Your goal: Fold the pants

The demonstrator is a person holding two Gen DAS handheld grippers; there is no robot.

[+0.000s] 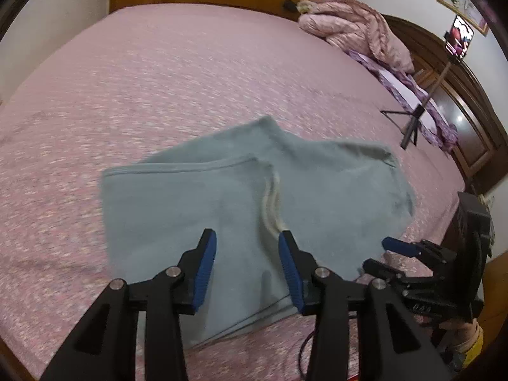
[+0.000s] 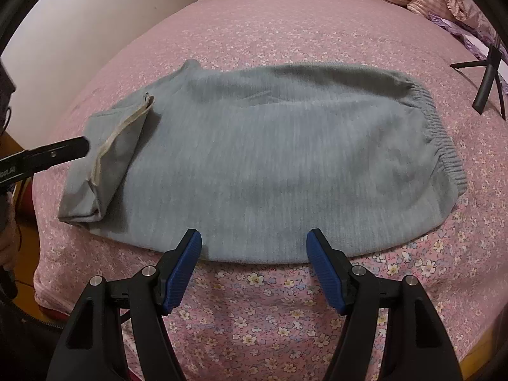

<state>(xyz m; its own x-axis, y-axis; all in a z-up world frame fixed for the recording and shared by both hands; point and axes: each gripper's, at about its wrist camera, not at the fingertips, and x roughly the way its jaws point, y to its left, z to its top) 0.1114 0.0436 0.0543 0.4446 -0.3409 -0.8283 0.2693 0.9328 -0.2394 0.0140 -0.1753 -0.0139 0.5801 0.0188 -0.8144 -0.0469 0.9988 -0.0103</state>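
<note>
Folded grey-blue knit pants lying flat on a pink floral bedspread. Left gripper, blue pads parted with nothing pinched, hangs over the pants' doubled-over leg end with its pale seam. Right gripper, jaws spread wide and empty, sits at the near fold edge, ribbed waistband to its right.

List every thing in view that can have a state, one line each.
pants: lying flat on the bed, one end folded over.
left hand-held gripper: open, above the pants, holding nothing.
right hand-held gripper: open, at the pants' near edge, holding nothing.
phone: screen lit, on a tripod.
</note>
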